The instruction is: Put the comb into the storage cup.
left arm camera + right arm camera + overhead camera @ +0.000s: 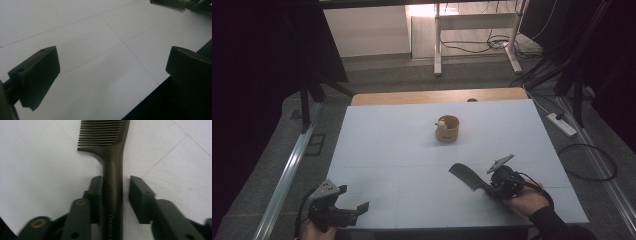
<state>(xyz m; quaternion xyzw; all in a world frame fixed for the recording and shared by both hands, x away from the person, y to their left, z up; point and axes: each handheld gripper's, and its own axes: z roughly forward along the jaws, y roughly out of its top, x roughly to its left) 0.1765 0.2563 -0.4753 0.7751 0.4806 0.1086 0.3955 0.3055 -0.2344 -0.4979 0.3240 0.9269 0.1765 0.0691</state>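
While the right gripper (488,187) sits low over the near right part of the pale worktop (402,135), a dark comb (467,176) lies between its fingers (96,192). The comb's handle runs back into the gripper and its toothed end points away, toward the middle of the worktop. In the right gripper view the handle passes straight up the gap. One finger presses against its side, and the other stands just beside it with a thin strip of white surface showing between them. So the fingers bracket the handle without closing fully on it. Pale lettering runs along the handle near the bottom of that view. The person's right hand (529,200) holds the gripper from behind, with a dark sleeve at the wrist.

At the near left corner, the left gripper (354,197) is held by the left hand (312,231) close to the front edge of the worktop. Its fingers (40,72) are spread wide apart with nothing between them. Bare white surface crossed by thin seams lies under them in the left gripper view. The comb's teeth (168,3) show at the top right of that view, well apart from this gripper.

A small round wooden cup (447,128) stands upright near the middle of the worktop, beyond the comb and apart from it. Something small and pale sits at its rim, too small to identify.
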